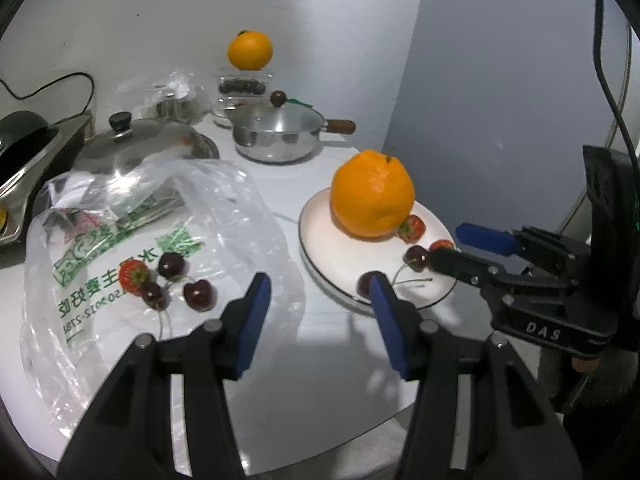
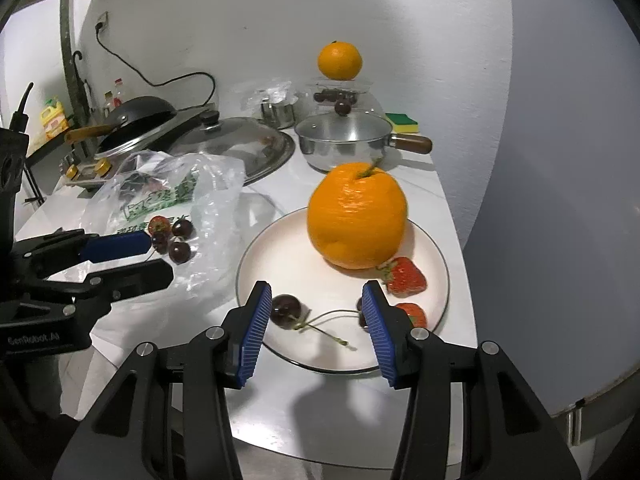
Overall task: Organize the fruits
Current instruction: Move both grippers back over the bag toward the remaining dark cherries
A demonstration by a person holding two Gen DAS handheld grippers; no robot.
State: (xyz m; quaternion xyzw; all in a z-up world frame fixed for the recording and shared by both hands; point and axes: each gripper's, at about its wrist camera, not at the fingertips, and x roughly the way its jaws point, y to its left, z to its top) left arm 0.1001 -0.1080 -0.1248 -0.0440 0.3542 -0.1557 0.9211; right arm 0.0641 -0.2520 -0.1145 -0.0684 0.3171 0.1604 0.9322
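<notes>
So the white plate (image 2: 256, 256) has a big orange (image 2: 357, 216) sitting on it, bumpy skin with a bit of green stem on top, plus two red strawberries (image 2: 404, 276) tucked beside it and two dark glossy cherries (image 2: 285, 309) with long stems near the front rim. On the clear plastic bag (image 1: 224, 216) to the left there's one more strawberry (image 1: 133, 275) and three cherries (image 1: 172, 265) bunched together. A second orange (image 1: 250, 50) is perched on a glass container by the wall. The left gripper (image 1: 320, 292) and the right gripper (image 2: 316, 300) both hang with fingers apart, nothing between them, the right one over the plate's front edge
</notes>
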